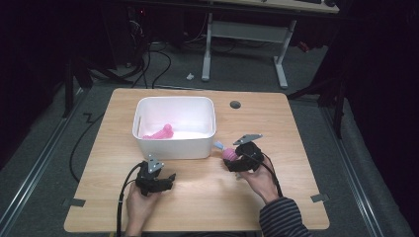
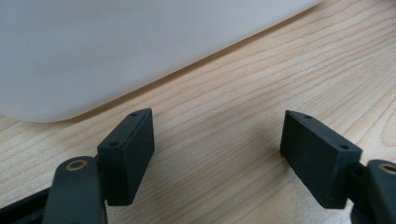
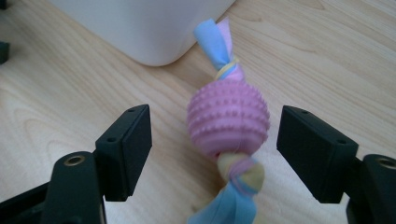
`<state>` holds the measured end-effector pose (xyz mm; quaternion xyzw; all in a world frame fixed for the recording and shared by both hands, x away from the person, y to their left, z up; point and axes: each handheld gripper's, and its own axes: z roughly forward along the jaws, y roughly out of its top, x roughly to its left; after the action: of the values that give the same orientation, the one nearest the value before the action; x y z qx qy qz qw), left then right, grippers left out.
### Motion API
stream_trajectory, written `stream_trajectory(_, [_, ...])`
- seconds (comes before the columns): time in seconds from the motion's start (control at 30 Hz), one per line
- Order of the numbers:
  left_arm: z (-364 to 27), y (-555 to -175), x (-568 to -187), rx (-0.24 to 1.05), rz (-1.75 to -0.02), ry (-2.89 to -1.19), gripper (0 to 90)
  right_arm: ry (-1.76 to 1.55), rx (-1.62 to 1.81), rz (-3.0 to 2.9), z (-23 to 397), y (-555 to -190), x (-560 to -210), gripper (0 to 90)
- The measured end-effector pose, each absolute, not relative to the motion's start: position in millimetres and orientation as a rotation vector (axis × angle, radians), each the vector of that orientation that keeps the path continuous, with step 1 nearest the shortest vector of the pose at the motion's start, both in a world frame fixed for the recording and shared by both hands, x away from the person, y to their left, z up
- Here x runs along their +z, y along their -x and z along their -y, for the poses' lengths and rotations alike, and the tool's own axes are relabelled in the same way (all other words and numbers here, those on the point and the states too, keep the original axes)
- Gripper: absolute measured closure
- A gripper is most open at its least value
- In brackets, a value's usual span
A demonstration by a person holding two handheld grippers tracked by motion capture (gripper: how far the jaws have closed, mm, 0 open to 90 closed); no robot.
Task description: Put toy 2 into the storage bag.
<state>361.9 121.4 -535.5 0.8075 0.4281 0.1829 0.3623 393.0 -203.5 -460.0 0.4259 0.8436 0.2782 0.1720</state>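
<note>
No writing is readable. Right tool (image 3: 215, 154) released around the pink ball toy (image 3: 228, 122); white bin (image 1: 174, 127) at 11 o'clock; left tool (image 2: 217, 158) released.

Pink studded ball (image 3: 228, 122), white bin (image 1: 174, 148), black fingers (image 3: 125, 149)

Lab: dark room, floor cables (image 1: 148, 64)

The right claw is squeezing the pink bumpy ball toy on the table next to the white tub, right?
Not quite. The right claw is open: its jaws stand apart on either side of the pink bumpy ball toy without pressing it, as the right gripper view shows. The toy does lie on the table next to the white tub.
</note>
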Motion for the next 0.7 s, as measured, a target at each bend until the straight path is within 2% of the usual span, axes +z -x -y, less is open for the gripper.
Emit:
stream_trajectory(0.33, [-121.5,-362.0,-535.6,0.471,-1.103,-2.077,26.9,-1.302,0.691,-2.458,200.9,-421.3,-474.7,23.4])
stream_trajectory(0.47, [-121.5,-362.0,-535.6,0.471,-1.103,-2.077,26.9,-1.311,0.716,-2.480,201.0,-422.7,-476.4,26.1])
stream_trajectory(0.6, [-121.6,-362.0,-535.6,0.470,-1.103,-2.076,26.9,-1.294,0.656,-2.489,198.5,-426.6,-482.7,33.6])
stream_trajectory(0.7, [-121.4,-362.0,-535.5,0.471,-1.103,-2.077,26.9,-1.273,0.660,-2.511,201.7,-426.6,-481.7,34.8])
